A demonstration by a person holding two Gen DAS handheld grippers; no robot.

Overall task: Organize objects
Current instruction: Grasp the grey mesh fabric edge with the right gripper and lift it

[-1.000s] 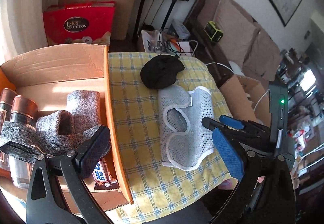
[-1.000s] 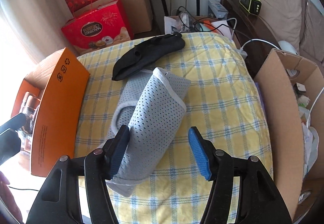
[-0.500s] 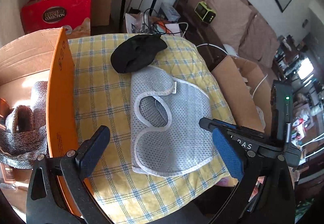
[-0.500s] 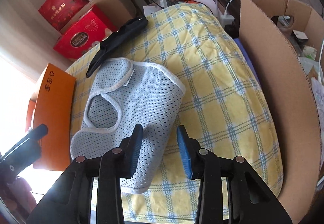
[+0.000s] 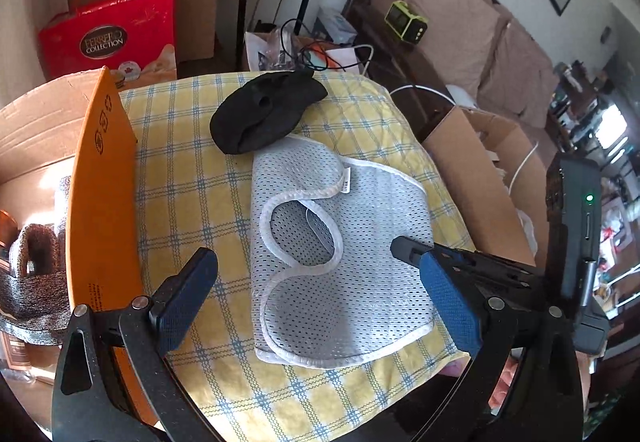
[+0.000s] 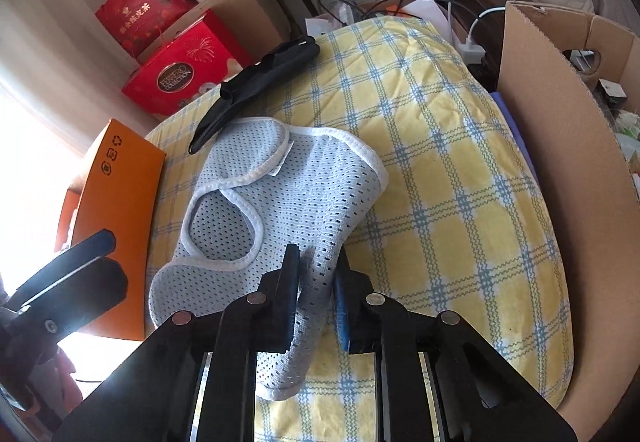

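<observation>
Right, my right gripper [image 6: 316,274] has just been closing, and its pads now pinch a bunched fold at the near right edge of the grey mesh vest [image 6: 280,194], so I count the garment as grasped there. My left gripper [image 5: 320,294] hangs with its fingers spread wide over the vest's near left part, gripping nothing.

The vest lies flat on the yellow checked cushion [image 6: 440,162], its far edge just under the black cloth [image 5: 264,118]. The step in hand, as I judge it, is lifting the vest to stow it in the orange box [image 5: 100,202] on my left, where grey knitted things [image 5: 36,266] already sit.

To do it well, I want the left fingers to close on the white-bound hem on the near left, so the vest rises level and does not hang from one corner. I should lift slowly, so the black cloth slides off rather than trailing along.

For room: the orange wall stands tall just beside the cushion, so the vest must clear its top edge. The brown cardboard box [image 6: 560,146] hems in the right side. The middle and far right of the cushion are open.
</observation>
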